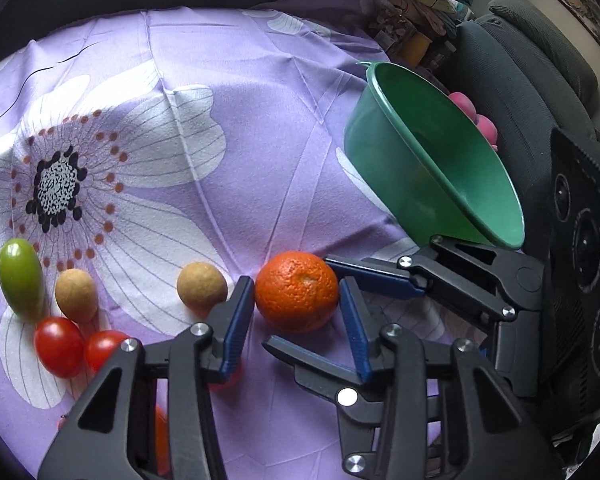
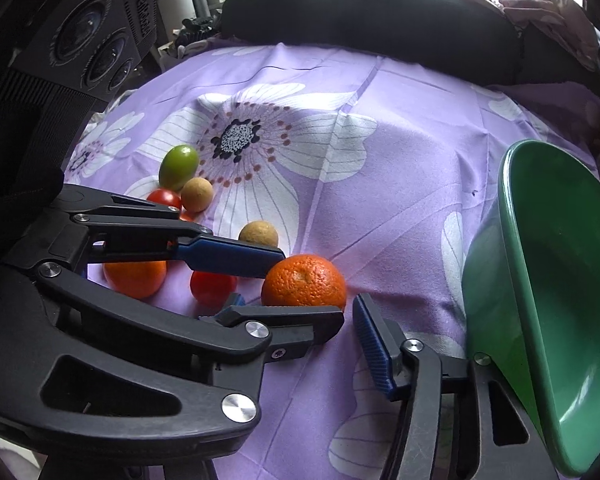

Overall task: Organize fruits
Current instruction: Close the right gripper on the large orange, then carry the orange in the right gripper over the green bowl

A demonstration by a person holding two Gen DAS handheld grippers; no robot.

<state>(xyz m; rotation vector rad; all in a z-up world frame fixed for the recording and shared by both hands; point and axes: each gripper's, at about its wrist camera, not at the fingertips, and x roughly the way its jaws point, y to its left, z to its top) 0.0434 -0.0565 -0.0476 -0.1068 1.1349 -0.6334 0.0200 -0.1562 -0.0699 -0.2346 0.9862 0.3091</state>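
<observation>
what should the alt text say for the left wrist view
The left tool is closed on an orange lying on a purple flowered cloth. The right tool reaches in open from the right, beside a tilted green bowl. Red tomatoes, a green fruit and two tan balls lie to the left.

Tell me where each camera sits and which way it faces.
Left wrist: on the left gripper, looking down along its fingers at the orange on the purple cloth; its own two fingers show, pads against the orange.
Right wrist: on the right gripper, looking down across the cloth; its own fingers show, a gap between them.
Shared: the orange, green bowl, green fruit, and each view shows the other gripper.
</observation>
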